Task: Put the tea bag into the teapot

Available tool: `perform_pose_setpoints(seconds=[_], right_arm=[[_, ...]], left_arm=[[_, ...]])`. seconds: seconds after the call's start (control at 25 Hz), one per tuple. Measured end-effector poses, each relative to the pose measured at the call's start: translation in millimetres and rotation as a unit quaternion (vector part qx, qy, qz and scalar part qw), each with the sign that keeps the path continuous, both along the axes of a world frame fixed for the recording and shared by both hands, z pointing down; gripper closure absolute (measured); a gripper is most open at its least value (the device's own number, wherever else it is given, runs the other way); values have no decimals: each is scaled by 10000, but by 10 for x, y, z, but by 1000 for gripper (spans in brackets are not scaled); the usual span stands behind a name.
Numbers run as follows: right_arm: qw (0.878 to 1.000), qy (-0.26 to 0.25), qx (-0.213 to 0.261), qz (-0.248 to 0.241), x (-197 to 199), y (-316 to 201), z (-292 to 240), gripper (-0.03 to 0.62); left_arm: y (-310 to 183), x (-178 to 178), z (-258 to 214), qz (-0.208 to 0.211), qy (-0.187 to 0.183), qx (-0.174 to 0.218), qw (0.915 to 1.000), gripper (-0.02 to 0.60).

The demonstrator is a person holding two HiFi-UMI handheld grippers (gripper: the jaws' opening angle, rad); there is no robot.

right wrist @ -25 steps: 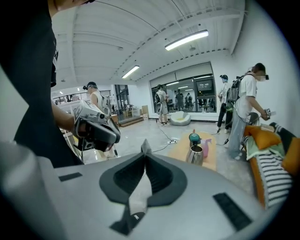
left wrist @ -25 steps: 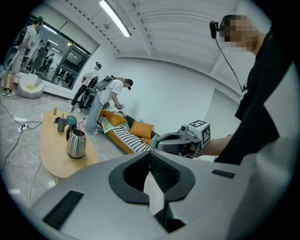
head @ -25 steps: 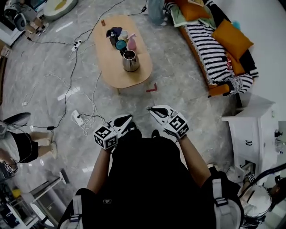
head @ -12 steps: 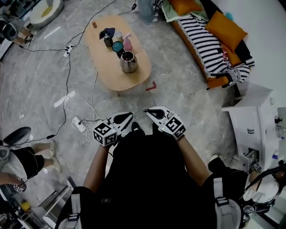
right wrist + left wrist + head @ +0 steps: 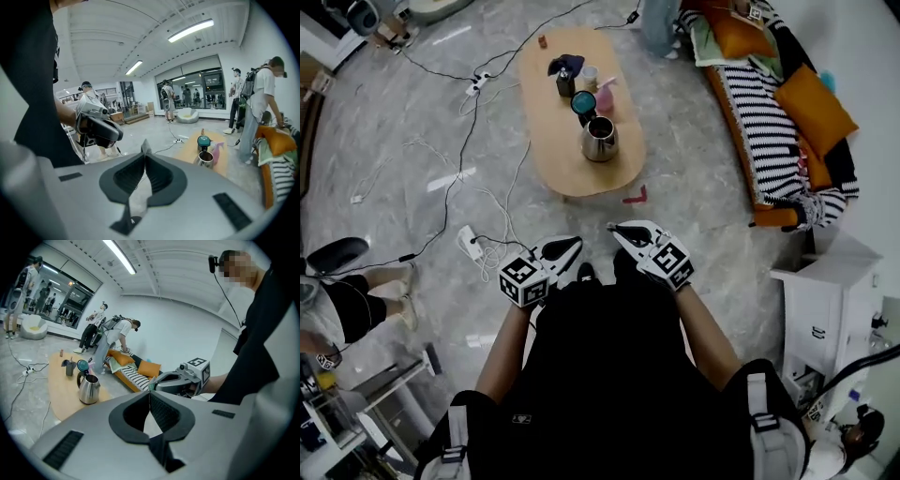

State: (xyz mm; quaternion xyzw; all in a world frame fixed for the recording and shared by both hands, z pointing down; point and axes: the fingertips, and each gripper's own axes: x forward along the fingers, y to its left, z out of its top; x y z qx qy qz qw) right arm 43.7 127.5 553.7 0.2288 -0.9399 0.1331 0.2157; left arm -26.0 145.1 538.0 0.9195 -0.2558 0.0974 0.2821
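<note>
L gripper [image 5: 570,244], R gripper [image 5: 616,228]: jaws together as before; teapot [image 5: 600,138] on table [image 5: 581,178] now further right in head view

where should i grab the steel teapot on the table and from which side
Likely its dark loop handle, on the teapot side facing the teal-topped cup. The rounded, shiny body looks wide and slippery for jaws; the handle is thin and stands clear. Come in from that side.
</note>
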Motion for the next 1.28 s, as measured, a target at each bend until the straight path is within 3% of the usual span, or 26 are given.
perform_pose_setpoints(seconds=[0.24,0.44,0.88,1.28], right_arm=[[9974,-140,94,-699,3,-545,-107,574],[9927,-121,19,-1204,216,-813,-73,574],[9894,-218,-220,-1421,615,-1124,75,574],[9901,25,-198,-1388,407,-1384,90,574]], left_arm=[[-502,72,-105,-799,-43,44,9968,569],[-918,228,-347,-1536,179,181,9878,569],[-1143,491,-242,-1948,-95,70,9808,569],[-1451,386,-134,-1766,240,-69,9840,569]])
